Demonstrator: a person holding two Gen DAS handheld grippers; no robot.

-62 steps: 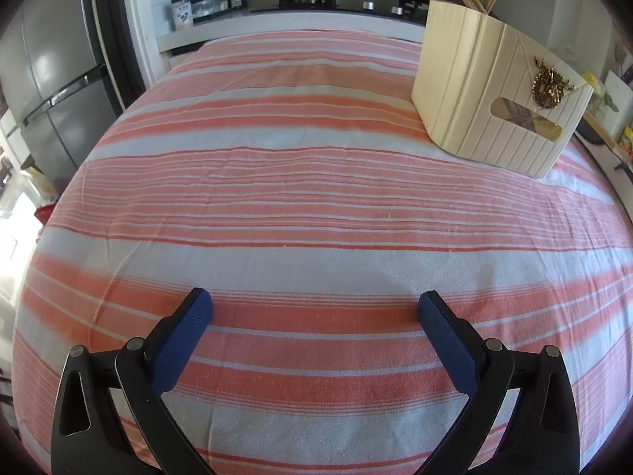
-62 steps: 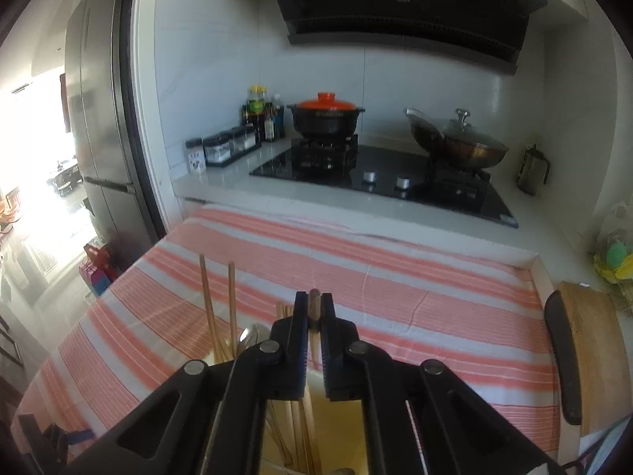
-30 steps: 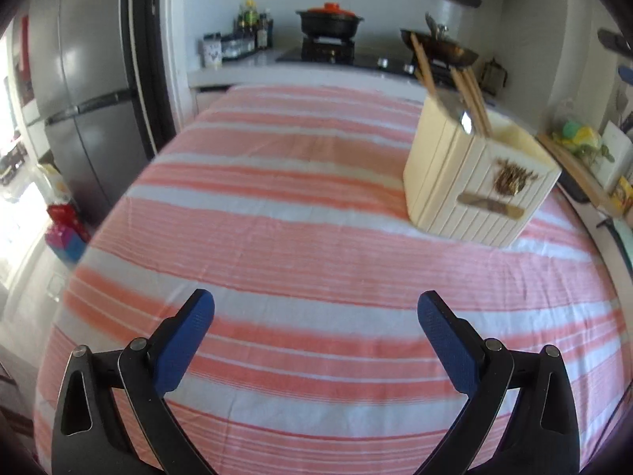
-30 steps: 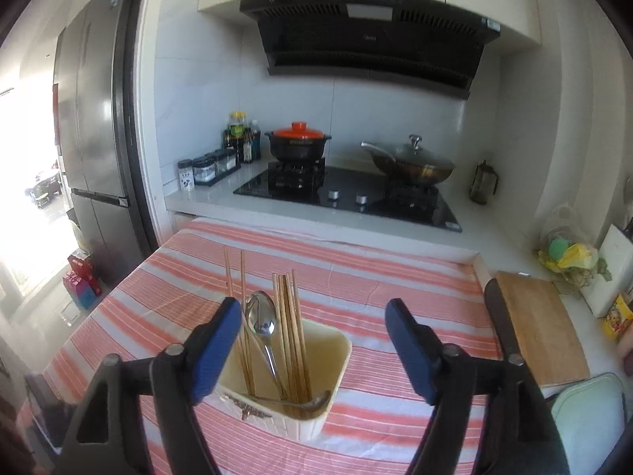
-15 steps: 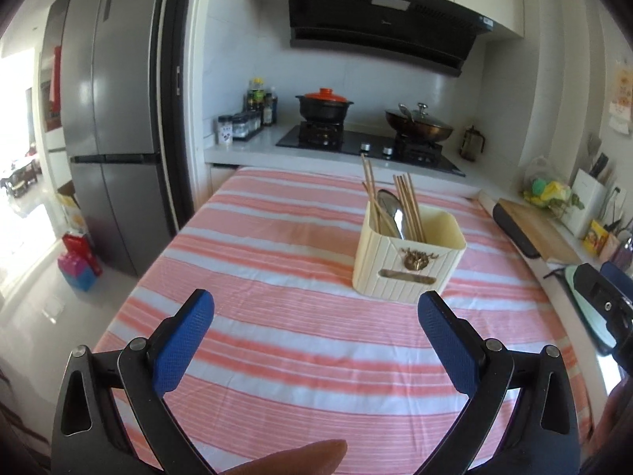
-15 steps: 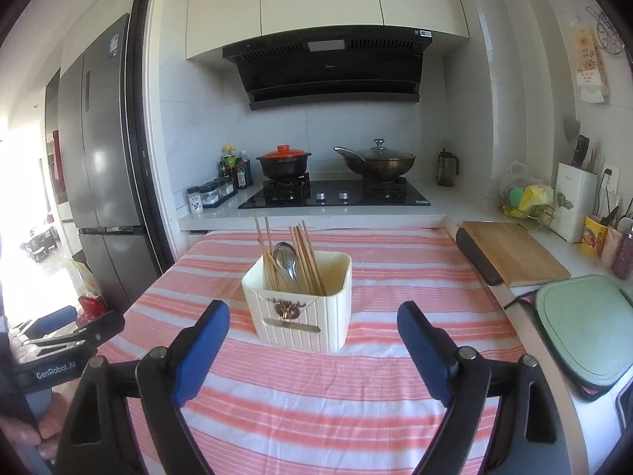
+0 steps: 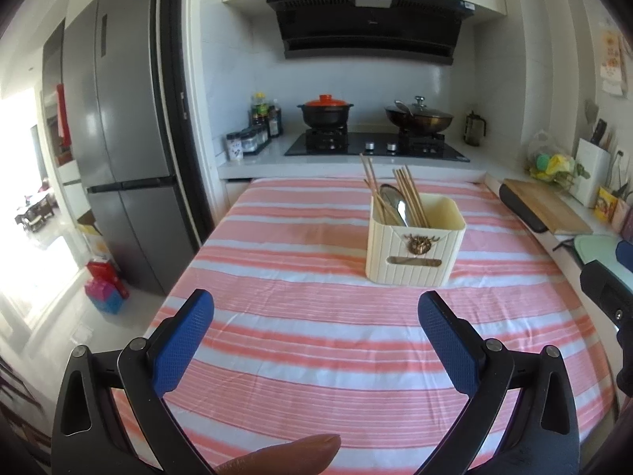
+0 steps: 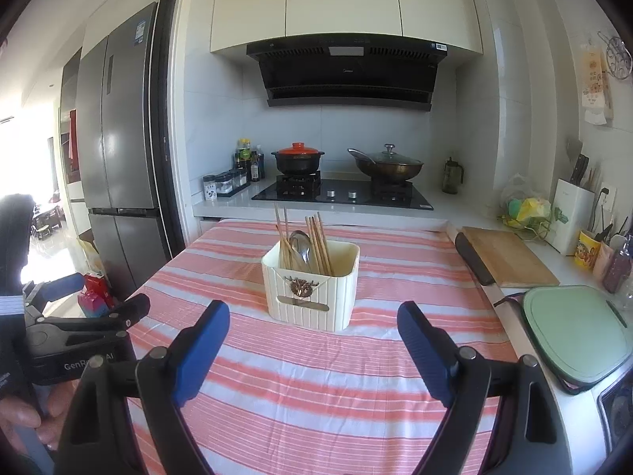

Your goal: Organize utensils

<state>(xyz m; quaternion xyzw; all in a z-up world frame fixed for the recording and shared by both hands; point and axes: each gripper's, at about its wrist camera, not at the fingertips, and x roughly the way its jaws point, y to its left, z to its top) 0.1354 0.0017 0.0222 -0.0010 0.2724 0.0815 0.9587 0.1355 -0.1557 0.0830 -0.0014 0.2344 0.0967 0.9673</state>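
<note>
A cream ribbed utensil holder (image 7: pixel 414 242) (image 8: pixel 311 289) stands on the pink-striped tablecloth (image 7: pixel 316 340) (image 8: pixel 300 388). Several wooden chopsticks (image 7: pixel 409 197) (image 8: pixel 318 243) and a metal spoon (image 7: pixel 391 200) (image 8: pixel 301 246) stand upright inside it. My left gripper (image 7: pixel 315 330) is open and empty, held well back from the holder, near the table's front. My right gripper (image 8: pixel 313 340) is open too, nothing between its blue pads, a little in front of the holder. The left gripper's body shows at the left edge of the right wrist view, held by a hand (image 8: pixel 23 421).
A wooden cutting board (image 8: pixel 504 255) and a green board (image 8: pixel 573 330) lie on the counter to the right. Behind the table are a hob with a red-lidded pot (image 8: pixel 298 158) and a wok (image 8: pixel 385 166). A fridge (image 7: pixel 118 158) stands at the left. A fingertip (image 7: pixel 285 457) shows at the bottom.
Both grippers have pulled back and away from the holder, which now looks smaller and farther. The right jaws, shut two seconds ago, stand wide. The left view has tilted up.
</note>
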